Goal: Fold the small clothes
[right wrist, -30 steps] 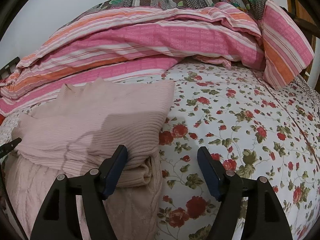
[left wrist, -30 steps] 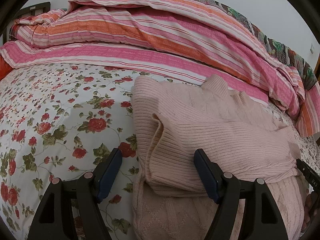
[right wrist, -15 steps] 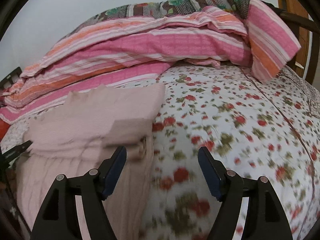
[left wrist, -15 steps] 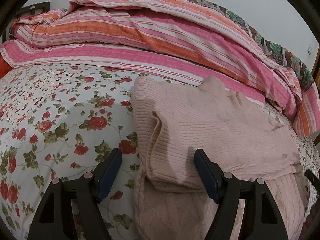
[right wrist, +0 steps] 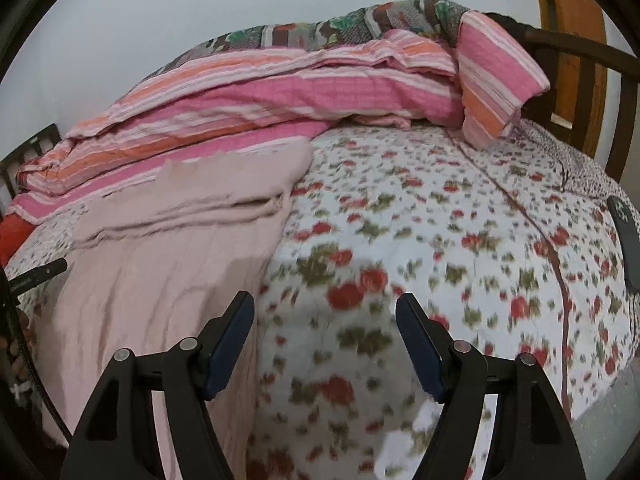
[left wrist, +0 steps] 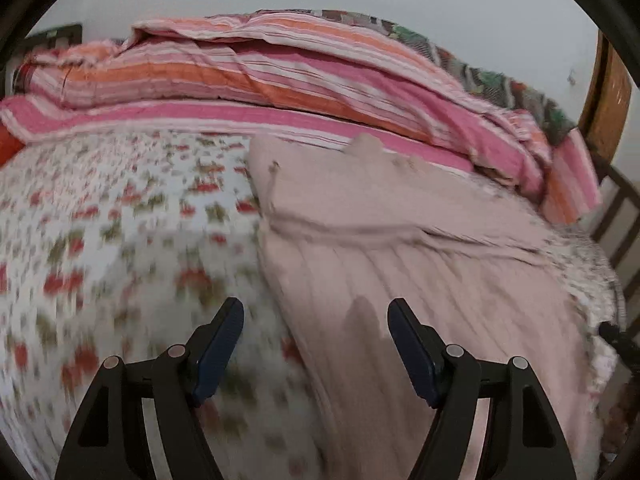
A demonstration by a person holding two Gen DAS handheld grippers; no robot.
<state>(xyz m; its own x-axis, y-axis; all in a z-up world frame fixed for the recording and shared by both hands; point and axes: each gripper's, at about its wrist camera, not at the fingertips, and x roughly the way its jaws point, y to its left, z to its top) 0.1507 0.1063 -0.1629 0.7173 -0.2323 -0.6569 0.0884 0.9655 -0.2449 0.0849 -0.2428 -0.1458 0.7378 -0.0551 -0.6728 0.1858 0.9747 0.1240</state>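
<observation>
Softly blurred, both views look down over a bed spread with a white floral sheet [right wrist: 420, 240], its cotton printed with red roses and olive leaves that smear into streaks near the camera. On it lies the pale pink knit sweater [left wrist: 400, 264], a ribbed, slightly fuzzy fabric with long vertical ribs running down its lower body; its upper part is doubled over into a flat rectangular layer with a rumpled fold edge across the middle, and a small bump of knit pokes up at the far edge. In the right wrist view the same sweater [right wrist: 168, 256] sits on the left part of the bed, its near end draping toward the mattress edge.

The left gripper [left wrist: 316, 320] hangs above the sweater's left border with its jaws standing wide and nothing between them; the dark blue ribbed pads on black angular plastic arms touch no cloth. The right gripper [right wrist: 325, 314] is likewise spread wide and empty, hovering over the sweater's right border where knit meets floral sheet.

Behind the sweater a bulky striped quilt [left wrist: 280, 80] is heaped along the wall, crinkled cotton in bands of pink, orange and white, with a darker patterned blanket [right wrist: 340, 28] on top. A dark wooden bed frame [right wrist: 580, 52] with slats rises at the right, and a flat dark oval device [right wrist: 626, 236] lies on the sheet near that edge
</observation>
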